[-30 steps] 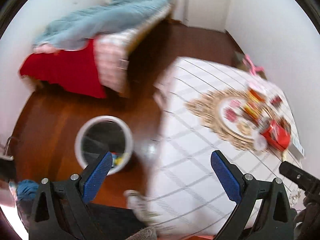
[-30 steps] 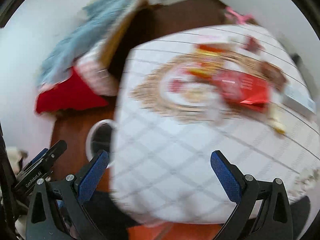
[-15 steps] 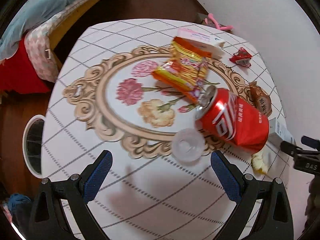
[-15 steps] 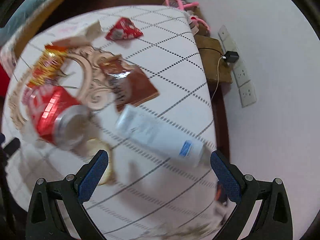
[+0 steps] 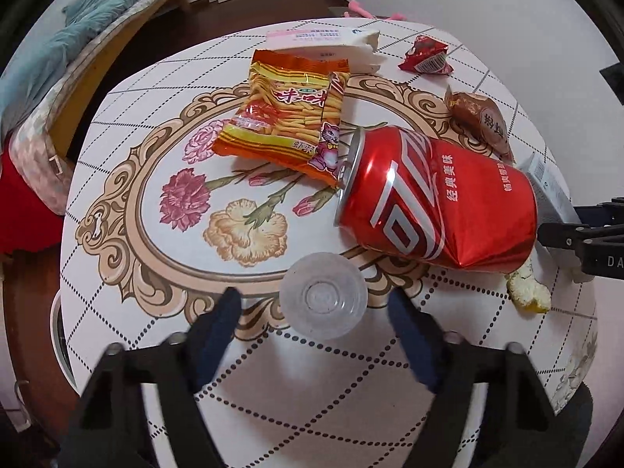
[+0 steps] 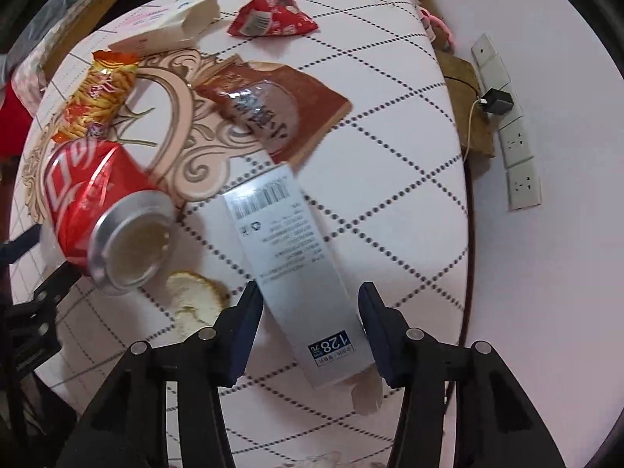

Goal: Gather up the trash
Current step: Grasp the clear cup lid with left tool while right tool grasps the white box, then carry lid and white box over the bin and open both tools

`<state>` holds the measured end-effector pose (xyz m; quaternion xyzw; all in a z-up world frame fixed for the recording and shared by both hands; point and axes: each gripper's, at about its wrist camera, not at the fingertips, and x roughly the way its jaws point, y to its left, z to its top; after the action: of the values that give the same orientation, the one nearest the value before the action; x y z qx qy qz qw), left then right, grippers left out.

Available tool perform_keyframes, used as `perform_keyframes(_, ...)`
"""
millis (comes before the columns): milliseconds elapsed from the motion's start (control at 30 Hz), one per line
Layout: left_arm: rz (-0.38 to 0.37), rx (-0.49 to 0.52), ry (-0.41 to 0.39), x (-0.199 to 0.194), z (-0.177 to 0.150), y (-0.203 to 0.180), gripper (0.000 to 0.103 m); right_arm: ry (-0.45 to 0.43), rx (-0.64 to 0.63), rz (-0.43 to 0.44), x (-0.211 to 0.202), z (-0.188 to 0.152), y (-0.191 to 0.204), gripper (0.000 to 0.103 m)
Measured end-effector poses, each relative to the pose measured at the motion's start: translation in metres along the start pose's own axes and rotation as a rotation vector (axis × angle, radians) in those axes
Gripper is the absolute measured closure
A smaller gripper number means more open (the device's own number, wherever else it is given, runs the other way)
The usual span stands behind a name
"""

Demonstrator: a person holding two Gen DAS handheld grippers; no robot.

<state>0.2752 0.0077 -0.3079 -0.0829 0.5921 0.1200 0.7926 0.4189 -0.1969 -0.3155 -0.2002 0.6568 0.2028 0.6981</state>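
Nearly all of the collecting looks undone: the desk (image 5: pixel 117 257) is littered, and neither pair of tongs grasps anything. The left tongs (image 5: pixel 314 314) are released, their tips either side of a clear cup (image 5: pixel 323 301) lying just ahead of them; whether a pad touches it I cannot tell, since the fingers are blurred. Beyond the cup lies a dented can (image 5: pixel 436 204), and farther off a snack bag (image 5: pixel 288 117), a white carton (image 5: pixel 323 45), a red wrapper (image 5: pixel 425 60) and a brown wrapper (image 5: pixel 481 121). The right tongs (image 6: pixel 308 314) are also spread, straddling the near end of a grey box (image 6: pixel 296 269), with gaps on both sides. Only the right view shows this box whole, the can's hollow base and the round shape of the peel (image 6: pixel 195 300) left of those tongs; the left view gives the box as a sliver behind the can, but alone shows the cup and the bed (image 5: pixel 46 89) far to the left.
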Motion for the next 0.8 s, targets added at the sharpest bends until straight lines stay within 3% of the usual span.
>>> perform_keyframes(100, 0.002, 0.002, 0.003, 0.003, 0.002, 0.001, 0.065, -0.001, 0.023, -0.008, 0.003, 0.000, -0.001, 0.043)
perform_keyframes(200, 0.015, -0.005, -0.014, 0.001, 0.001, 0.003, 0.067, -0.019, 0.049, -0.016, 0.002, -0.004, 0.006, 0.046)
perform_keyframes(233, 0.019, -0.005, -0.023, 0.000, 0.000, 0.004, 0.067, -0.027, 0.056, -0.015, 0.001, -0.007, 0.009, 0.056)
perform_keyframes(267, 0.021, -0.007, -0.029, -0.003, -0.002, 0.006, 0.067, -0.043, 0.068, -0.004, -0.002, -0.010, 0.009, 0.059)
perform_keyframes(433, 0.036, -0.031, -0.076, -0.026, -0.011, 0.018, 0.067, -0.118, 0.107, -0.019, -0.018, -0.025, 0.024, 0.062)
perform_keyframes(633, 0.049, -0.073, -0.177, -0.081, -0.023, 0.038, 0.067, -0.258, 0.158, 0.000, -0.073, -0.047, 0.036, 0.063)
perform_keyframes(800, 0.061, -0.095, -0.255, -0.124, -0.029, 0.060, 0.067, -0.352, 0.115, 0.080, -0.120, -0.062, 0.085, 0.064)
